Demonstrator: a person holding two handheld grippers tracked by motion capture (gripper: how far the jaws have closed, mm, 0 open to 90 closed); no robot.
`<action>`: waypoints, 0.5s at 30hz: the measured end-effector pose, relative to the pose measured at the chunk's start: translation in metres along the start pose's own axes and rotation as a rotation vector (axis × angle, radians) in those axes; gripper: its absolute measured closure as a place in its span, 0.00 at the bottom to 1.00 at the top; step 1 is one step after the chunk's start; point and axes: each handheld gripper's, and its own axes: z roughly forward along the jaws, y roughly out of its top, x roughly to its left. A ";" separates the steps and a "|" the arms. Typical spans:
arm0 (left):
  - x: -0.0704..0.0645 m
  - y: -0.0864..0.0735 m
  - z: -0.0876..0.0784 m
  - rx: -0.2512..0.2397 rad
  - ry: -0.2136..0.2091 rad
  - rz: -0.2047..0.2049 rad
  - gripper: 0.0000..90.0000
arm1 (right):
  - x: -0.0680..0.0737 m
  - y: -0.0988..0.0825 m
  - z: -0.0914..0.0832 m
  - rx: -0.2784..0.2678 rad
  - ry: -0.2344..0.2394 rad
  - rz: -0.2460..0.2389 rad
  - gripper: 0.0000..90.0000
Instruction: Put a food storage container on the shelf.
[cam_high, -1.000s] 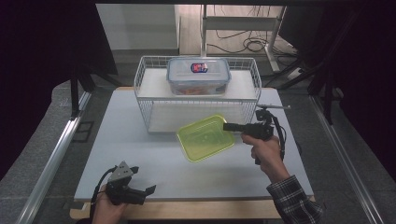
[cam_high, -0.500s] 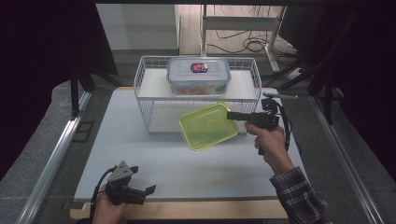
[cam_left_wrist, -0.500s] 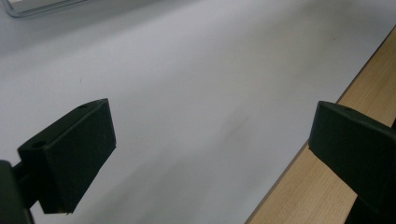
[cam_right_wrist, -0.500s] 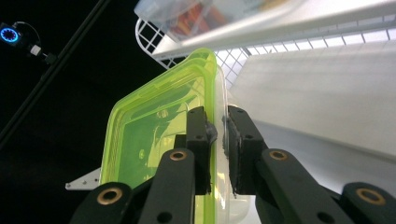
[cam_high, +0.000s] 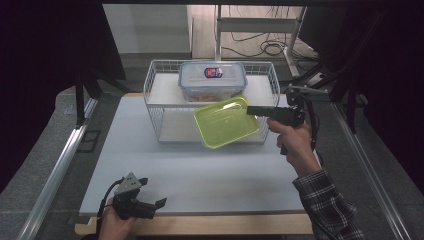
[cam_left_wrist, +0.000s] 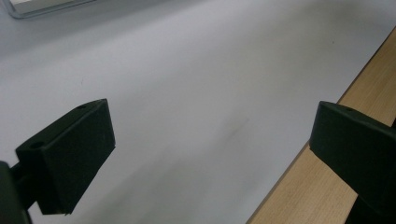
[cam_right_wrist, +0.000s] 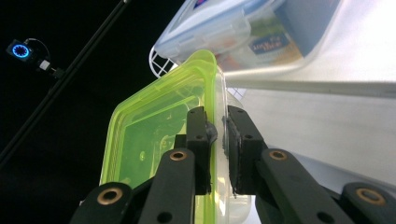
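The lime-green translucent plastic container (cam_high: 226, 122) hangs tilted in the air, just in front of the white wire two-level rack (cam_high: 158, 100) and above the pale grey counter (cam_high: 200, 165). The right gripper (cam_high: 251, 110) is clamped on its right rim; in the right gripper view the pads (cam_right_wrist: 200, 140) press on this rim. On the upper level of the rack stands a clear lidded plastic box (cam_high: 212, 80). The left gripper (cam_high: 152, 204) rests at the near counter edge, its jaws wide apart with nothing between them.

Lime-green container (cam_high: 226, 122), white wire basket (cam_high: 155, 92), black gripper (cam_high: 252, 110), plaid sleeve (cam_high: 325, 202)
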 end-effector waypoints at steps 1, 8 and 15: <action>0.000 0.000 0.000 0.000 0.000 0.000 0.00 | 0.001 0.002 -0.001 -0.006 -0.001 -0.001 0.89; 0.000 0.000 0.000 0.001 -0.002 0.000 0.00 | 0.009 0.016 -0.004 -0.040 0.001 -0.009 0.89; 0.000 0.000 0.000 0.001 -0.004 0.002 0.00 | 0.015 0.027 -0.003 -0.044 -0.007 -0.007 0.89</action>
